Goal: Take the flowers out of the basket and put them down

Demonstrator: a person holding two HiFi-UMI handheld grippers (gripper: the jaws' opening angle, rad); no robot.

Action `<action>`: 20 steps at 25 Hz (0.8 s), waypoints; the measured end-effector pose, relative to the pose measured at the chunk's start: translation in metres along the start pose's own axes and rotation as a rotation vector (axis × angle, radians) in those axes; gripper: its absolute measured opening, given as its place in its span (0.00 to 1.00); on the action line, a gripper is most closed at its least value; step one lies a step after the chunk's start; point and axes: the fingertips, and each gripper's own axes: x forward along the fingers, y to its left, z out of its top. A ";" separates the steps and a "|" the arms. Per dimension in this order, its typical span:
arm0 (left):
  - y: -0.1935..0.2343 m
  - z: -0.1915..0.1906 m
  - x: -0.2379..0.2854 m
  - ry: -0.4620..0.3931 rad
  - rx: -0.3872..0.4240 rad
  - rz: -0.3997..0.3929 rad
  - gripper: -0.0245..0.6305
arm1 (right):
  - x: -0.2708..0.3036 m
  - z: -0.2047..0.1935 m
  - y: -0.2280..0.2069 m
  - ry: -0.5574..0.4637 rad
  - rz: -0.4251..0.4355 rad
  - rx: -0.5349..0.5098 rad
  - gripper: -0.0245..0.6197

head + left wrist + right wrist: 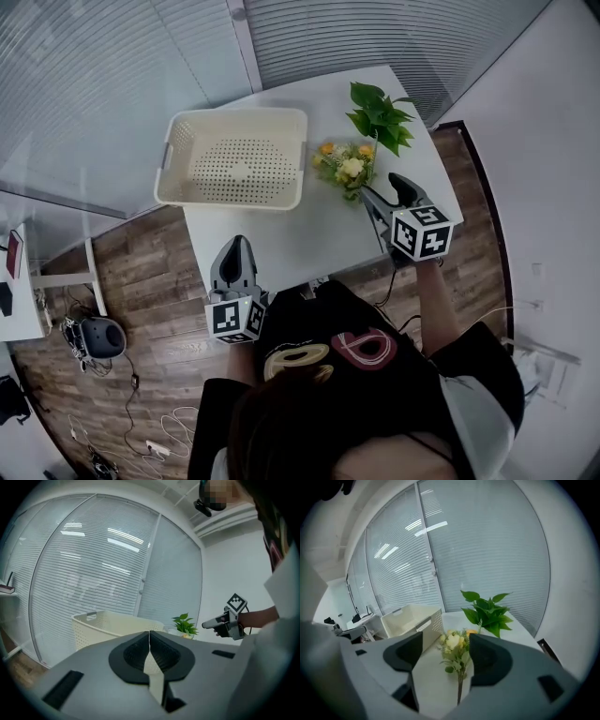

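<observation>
So the white worktop (281, 234) filled the middle of the head view. The big cream basket (234, 114) sat on its upper left part, holes all over the bottom and sides. A leafy green plant (380, 114) stood at the upper right corner. The flowers (347, 169), a small yellow and cream bunch, lay flat on the worktop just below the plant and just beside the basket, outside it. The right tongs (380, 186) hovered at the lower right of the bunch, jaws spread wide and released, with the flowers showing in the gap but untouched. The left tongs (236, 242) were at the worktop's lower edge, pointing toward the basket, jaws clenched together on nothing.
</observation>
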 end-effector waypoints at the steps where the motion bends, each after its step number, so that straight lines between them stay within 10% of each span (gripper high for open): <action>1: -0.002 0.003 0.001 -0.007 0.001 -0.006 0.07 | -0.003 0.002 0.004 -0.011 0.007 -0.001 0.51; 6: -0.011 0.013 0.004 -0.040 0.004 -0.040 0.07 | -0.009 0.013 0.032 -0.079 0.080 0.074 0.51; 20: -0.044 0.049 0.003 -0.121 0.021 -0.135 0.07 | -0.013 0.006 0.124 -0.155 0.162 -0.167 0.44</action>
